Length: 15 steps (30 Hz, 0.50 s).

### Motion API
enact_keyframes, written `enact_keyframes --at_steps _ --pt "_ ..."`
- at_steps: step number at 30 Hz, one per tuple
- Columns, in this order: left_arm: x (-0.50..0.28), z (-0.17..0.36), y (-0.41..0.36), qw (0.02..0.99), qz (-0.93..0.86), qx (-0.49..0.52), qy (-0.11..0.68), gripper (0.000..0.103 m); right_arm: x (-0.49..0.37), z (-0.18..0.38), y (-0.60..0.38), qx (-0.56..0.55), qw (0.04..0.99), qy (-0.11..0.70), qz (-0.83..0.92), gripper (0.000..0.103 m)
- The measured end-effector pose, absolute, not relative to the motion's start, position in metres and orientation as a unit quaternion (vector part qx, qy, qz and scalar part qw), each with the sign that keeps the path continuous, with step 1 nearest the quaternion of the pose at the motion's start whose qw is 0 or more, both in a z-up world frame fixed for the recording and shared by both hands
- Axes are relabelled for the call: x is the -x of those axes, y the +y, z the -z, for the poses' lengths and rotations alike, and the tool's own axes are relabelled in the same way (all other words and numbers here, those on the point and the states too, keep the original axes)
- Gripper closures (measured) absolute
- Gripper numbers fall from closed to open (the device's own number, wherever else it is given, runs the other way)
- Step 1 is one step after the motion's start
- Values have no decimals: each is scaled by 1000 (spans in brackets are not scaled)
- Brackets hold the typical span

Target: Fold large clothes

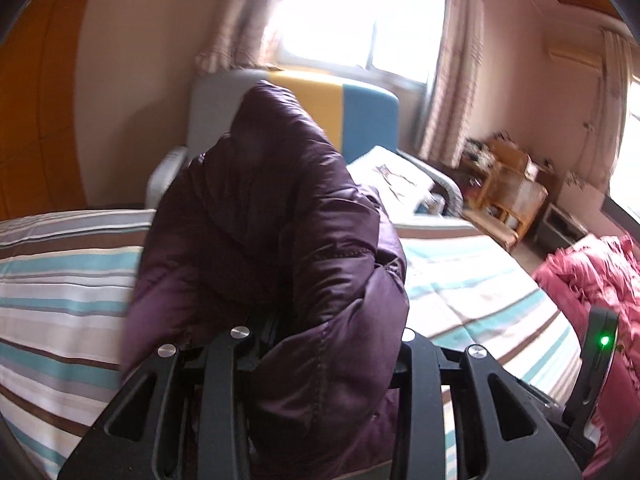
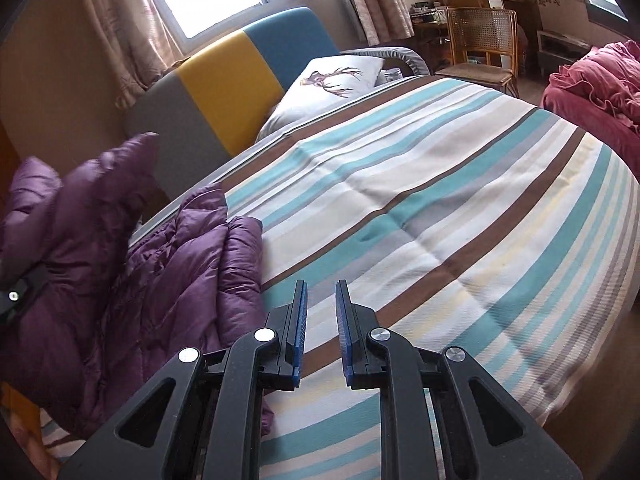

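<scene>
While left claw [image 1: 324,364] pinches purple jacket [image 1: 280,220] | right claw [image 2: 321,320] slightly spread, empty

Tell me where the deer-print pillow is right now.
The deer-print pillow lies at the head of the bed in the right wrist view, leaning on the blue part of the headboard, just beyond the striped duvet.

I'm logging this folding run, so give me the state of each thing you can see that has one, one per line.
purple down jacket: bunched, one part lifted, rest lying on the bed's left side
left gripper: jacket fabric between its fingers, carrying it
right gripper: narrow gap, nothing between the pads
striped bedspread: spread flat, lightly creased
deer pillow: lying at the headboard
pink blanket: crumpled heap
curtains: drawn aside
</scene>
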<state>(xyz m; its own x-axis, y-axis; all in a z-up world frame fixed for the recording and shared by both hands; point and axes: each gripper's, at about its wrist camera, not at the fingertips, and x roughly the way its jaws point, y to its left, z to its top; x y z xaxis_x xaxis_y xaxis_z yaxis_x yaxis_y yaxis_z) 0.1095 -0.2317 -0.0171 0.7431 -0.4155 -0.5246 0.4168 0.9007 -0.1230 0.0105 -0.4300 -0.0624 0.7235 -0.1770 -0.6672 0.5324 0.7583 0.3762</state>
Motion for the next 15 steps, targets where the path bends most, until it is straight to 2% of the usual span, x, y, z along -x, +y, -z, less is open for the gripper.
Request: enact_keyframes --at_steps 7,10,12,13,14,15 --pt "-106 48 -264 912 258 -55 314 69 -5 63 -438 -291 881 312 203 87" --pt "-98 48 -264 907 281 -60 308 57 -4 63 -441 -298 879 310 207 87" --pt "-98 44 -261 902 297 -49 310 46 -3 63 -442 -300 878 310 208 87" --pt "-97 42 -259 897 311 -37 314 32 -2 62 -442 -301 878 309 208 87" --pt "-95 37 -252 890 330 -16 314 26 -2 61 -441 -301 878 309 206 87" --pt "-92 33 -247 888 338 -3 311 25 -2 60 -439 -297 880 310 205 87"
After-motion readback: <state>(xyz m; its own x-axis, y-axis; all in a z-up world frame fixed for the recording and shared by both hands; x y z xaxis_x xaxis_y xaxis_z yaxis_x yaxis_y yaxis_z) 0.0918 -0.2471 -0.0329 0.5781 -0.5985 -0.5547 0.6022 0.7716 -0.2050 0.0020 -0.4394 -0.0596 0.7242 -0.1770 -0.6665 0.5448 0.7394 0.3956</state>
